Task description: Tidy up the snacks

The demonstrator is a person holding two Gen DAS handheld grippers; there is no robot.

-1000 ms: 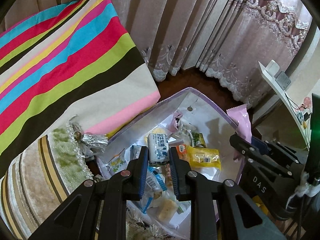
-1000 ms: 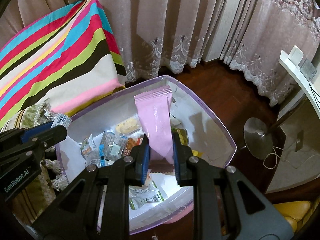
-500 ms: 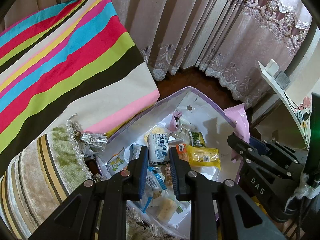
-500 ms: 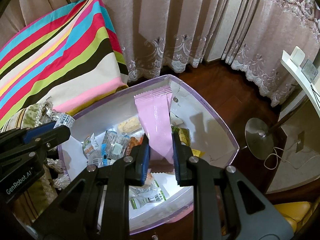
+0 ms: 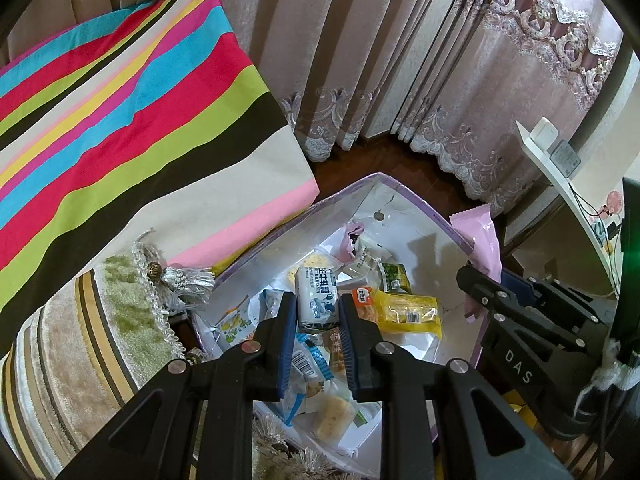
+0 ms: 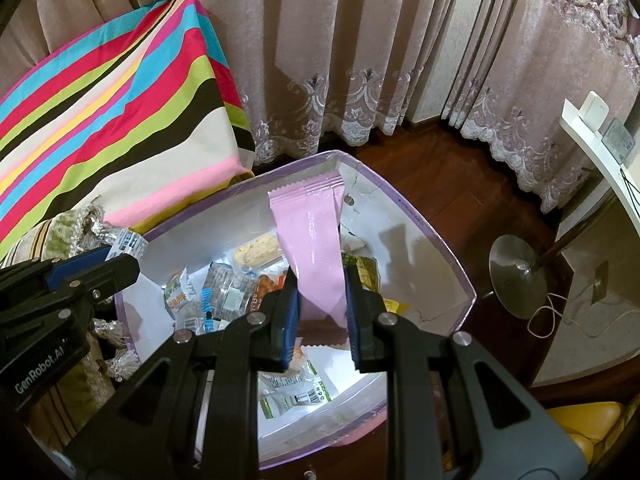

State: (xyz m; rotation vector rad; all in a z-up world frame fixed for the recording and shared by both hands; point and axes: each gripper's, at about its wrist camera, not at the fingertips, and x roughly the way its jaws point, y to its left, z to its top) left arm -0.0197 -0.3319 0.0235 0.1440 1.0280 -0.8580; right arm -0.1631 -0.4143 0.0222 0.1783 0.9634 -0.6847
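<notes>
Glossy plastic pink wrapper (image 6: 316,248); striped cloth (image 6: 100,128); polished wood floor (image 6: 452,184).

My left gripper (image 5: 315,320) and right gripper (image 6: 322,298) are matte black plastic, angular, with triangular cut-outs and silver screws at the joints. Ribbed blue pads (image 5: 285,344) line the fingers. One body reads "GenRobot.AI" in white, the other "DAS".
</notes>
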